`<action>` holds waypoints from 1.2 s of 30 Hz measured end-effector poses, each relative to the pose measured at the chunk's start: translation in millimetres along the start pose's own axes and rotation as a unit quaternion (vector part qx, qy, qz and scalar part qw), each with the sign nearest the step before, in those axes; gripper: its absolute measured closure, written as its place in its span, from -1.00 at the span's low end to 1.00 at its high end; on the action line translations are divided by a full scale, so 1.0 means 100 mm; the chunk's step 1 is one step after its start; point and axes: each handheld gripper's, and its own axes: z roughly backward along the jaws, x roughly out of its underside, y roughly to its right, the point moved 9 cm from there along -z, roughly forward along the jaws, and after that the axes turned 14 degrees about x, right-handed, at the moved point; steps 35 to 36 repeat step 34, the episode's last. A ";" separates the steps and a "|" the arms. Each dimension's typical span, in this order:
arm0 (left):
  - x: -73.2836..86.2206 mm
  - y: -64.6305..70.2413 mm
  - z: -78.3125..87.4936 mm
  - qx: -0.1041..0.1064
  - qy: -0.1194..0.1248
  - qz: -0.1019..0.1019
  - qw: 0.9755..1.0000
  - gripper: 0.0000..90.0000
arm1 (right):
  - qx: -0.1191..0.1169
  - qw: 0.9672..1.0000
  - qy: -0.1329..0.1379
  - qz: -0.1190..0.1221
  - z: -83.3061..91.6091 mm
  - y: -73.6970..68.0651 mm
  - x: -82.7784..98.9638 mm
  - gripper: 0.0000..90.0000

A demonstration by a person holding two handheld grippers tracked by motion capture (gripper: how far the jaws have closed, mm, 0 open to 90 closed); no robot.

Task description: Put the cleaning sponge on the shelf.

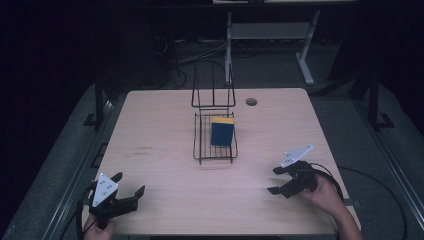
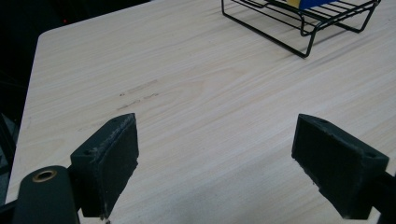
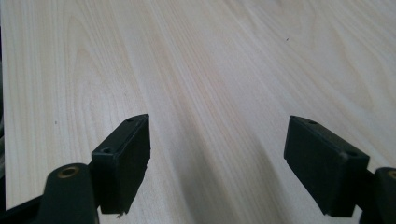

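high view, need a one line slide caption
Blue and yellow sponge in a black wire rack mid-table, left claw and right claw open near the front edge.

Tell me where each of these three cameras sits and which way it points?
High view: above the near edge, looking forward and down on the table; forearms, left gripper, right gripper.
Left gripper view: rides the left gripper, facing the wire rack.
Right gripper view: rides the right gripper, facing bare tabletop.
Shared: rack with sponge.
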 end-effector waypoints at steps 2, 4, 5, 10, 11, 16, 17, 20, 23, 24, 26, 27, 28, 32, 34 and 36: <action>0.00 0.00 0.00 0.000 0.000 0.000 1.000 -0.69 | 0.001 1.000 0.000 -0.001 0.00 -0.01 0.02 -0.50; 0.00 0.00 0.00 0.000 -0.001 0.001 1.000 -0.69 | 0.000 1.000 -0.005 -0.001 0.00 -0.01 0.04 -0.51; 0.00 0.00 0.00 0.000 0.000 0.001 1.000 -0.69 | 0.002 1.000 -0.005 -0.001 0.00 -0.02 0.05 -0.51; 0.00 0.00 0.00 0.000 0.000 0.000 1.000 -0.69 | 0.002 1.000 0.002 -0.004 0.03 -0.05 0.08 -0.51; 0.00 0.00 0.00 -0.001 0.001 0.001 1.000 -0.69 | 0.003 1.000 0.003 -0.005 0.04 -0.06 0.09 -0.51; 0.00 0.00 0.00 -0.001 0.001 0.002 1.000 -0.69 | 0.003 1.000 0.004 -0.008 0.04 -0.08 0.15 -0.50; 0.00 0.00 0.00 -0.001 0.000 0.001 1.000 -0.69 | 0.004 1.000 0.006 -0.007 0.05 -0.09 0.16 -0.50; 0.00 0.00 -0.01 0.000 0.000 0.001 1.000 -0.69 | 0.004 1.000 0.014 -0.014 0.07 -0.11 0.19 -0.50; 0.00 0.00 -0.01 0.000 0.000 0.001 1.000 -0.69 | 0.009 1.000 0.020 -0.018 0.09 -0.13 0.22 -0.50; 0.00 0.00 -0.01 0.000 -0.001 0.001 1.000 -0.69 | 0.008 1.000 0.021 -0.019 0.09 -0.14 0.24 -0.50; 0.00 0.00 -0.01 0.001 0.000 0.001 1.000 -0.69 | 0.007 0.999 0.025 -0.026 0.09 -0.14 0.26 -0.50; 0.00 0.01 -0.01 0.001 0.000 0.001 1.000 -0.69 | 0.007 0.999 0.026 -0.029 0.09 -0.14 0.27 -0.50; 0.00 0.01 -0.01 0.001 0.000 0.000 1.000 -0.69 | 0.008 0.999 0.028 -0.030 0.09 -0.14 0.28 -0.50; 0.00 0.01 -0.01 0.002 -0.001 0.000 1.000 -0.69 | 0.009 0.998 0.037 -0.043 0.10 -0.18 0.31 -0.52; -0.01 0.01 -0.01 0.001 0.001 -0.002 1.000 -0.69 | 0.016 0.998 0.043 -0.046 0.13 -0.19 0.31 -0.54; -0.01 0.01 -0.01 0.001 0.001 -0.002 1.000 -0.69 | 0.016 0.998 0.043 -0.046 0.13 -0.19 0.31 -0.54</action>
